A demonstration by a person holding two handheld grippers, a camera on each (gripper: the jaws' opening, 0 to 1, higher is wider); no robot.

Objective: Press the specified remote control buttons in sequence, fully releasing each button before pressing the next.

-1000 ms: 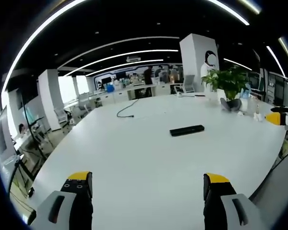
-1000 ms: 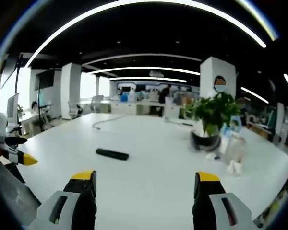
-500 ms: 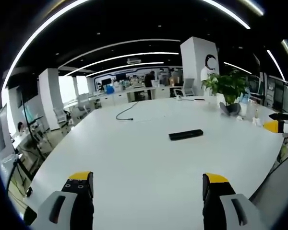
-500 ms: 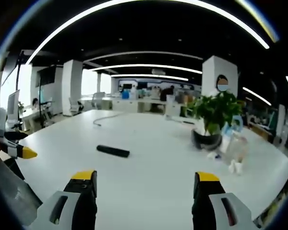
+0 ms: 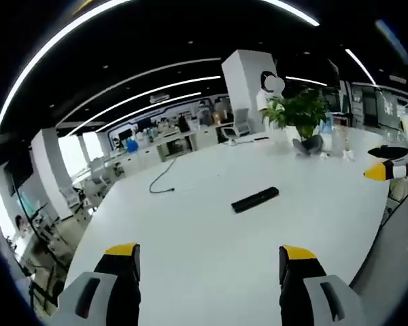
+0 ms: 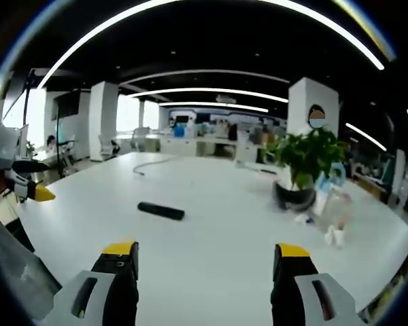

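Black remote control [image 5: 255, 200] lies flat on the white table [image 5: 190, 231], a little right of centre in the left gripper view and left of centre in the right gripper view [image 6: 161, 211], well apart from both tools. At the bottom of the left gripper view, the left gripper [image 5: 209, 255] stands with its yellow-tipped jaws wide apart and nothing between them, above bare tabletop. The right gripper [image 6: 202, 251] is likewise spread and empty at the bottom of its own view; its yellow tip also shows at the right edge of the left gripper view. Toward the upper right of both views a potted plant [image 6: 302, 163] sits on the table, and a dark cable [image 5: 164, 178] trails across the far tabletop at upper left of centre.
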